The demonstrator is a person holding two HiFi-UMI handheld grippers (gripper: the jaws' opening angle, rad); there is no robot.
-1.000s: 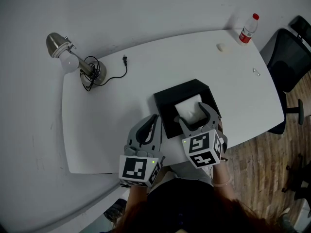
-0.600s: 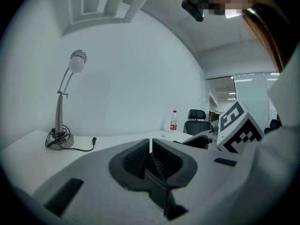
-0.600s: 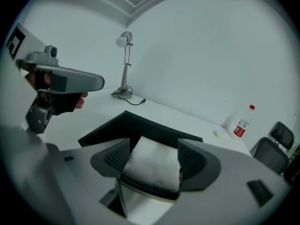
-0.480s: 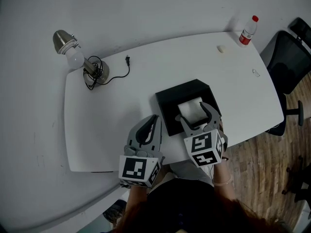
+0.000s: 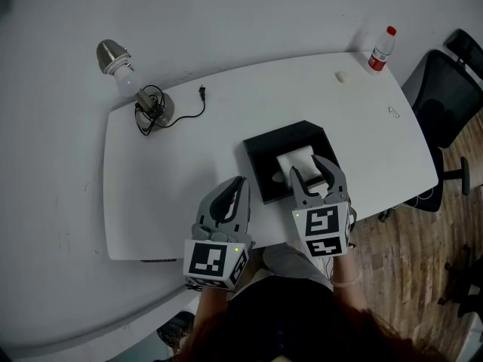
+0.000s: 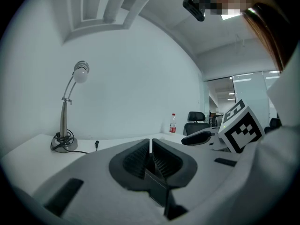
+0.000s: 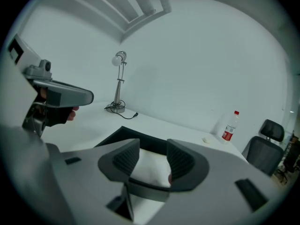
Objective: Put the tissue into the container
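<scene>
You are wearing a dark top [image 5: 281, 306], and reddish-brown hair [image 5: 355, 338] is showing along the bottom edge of the head view. A small black camera [image 6: 193, 6] is sitting on your head. Your left gripper [image 5: 235, 189] and right gripper [image 5: 310, 170] are both showing matte grey, smoothly curved bodies, with black ribbed pads [image 6: 137, 159] lining the inner faces of the jaws. Each is carrying a white cube [image 5: 215, 262] printed with black square markers, and a tiny green light [image 5: 236, 251] is glowing near each cube's upper edge.
</scene>
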